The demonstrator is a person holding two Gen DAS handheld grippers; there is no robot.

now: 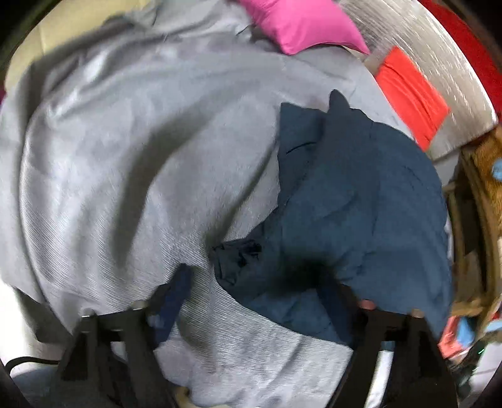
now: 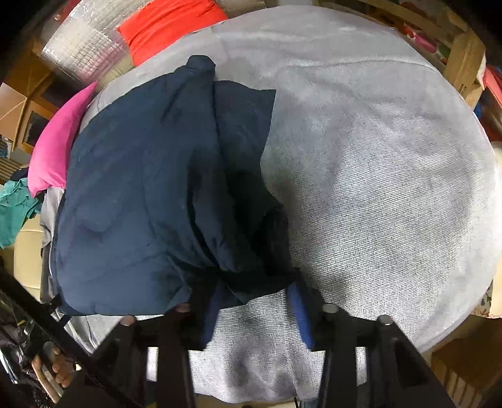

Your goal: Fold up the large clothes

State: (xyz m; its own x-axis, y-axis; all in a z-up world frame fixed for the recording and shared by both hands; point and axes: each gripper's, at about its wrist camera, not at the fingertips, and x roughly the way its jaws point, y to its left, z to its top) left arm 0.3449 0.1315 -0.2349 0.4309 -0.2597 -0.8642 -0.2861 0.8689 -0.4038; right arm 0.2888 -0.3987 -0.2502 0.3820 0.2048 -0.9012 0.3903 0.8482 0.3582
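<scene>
A large navy garment (image 1: 354, 201) lies bunched on a grey cloth-covered table (image 1: 131, 163). In the left wrist view my left gripper (image 1: 251, 301) is open, its fingers spread wide over the grey cloth, with the garment's near corner between and just beyond them. In the right wrist view the navy garment (image 2: 147, 194) lies folded over itself on the left of the table (image 2: 392, 175). My right gripper (image 2: 251, 301) is open, its blue-padded fingers (image 2: 299, 310) at either side of the garment's dark near edge.
A pink cushion (image 1: 301, 22) and a red cloth (image 1: 411, 94) lie at the table's far side by a silver foil roll (image 1: 417, 40). A teal cloth (image 2: 15, 207) lies left of the table. Wooden shelving (image 2: 461, 59) stands at the right.
</scene>
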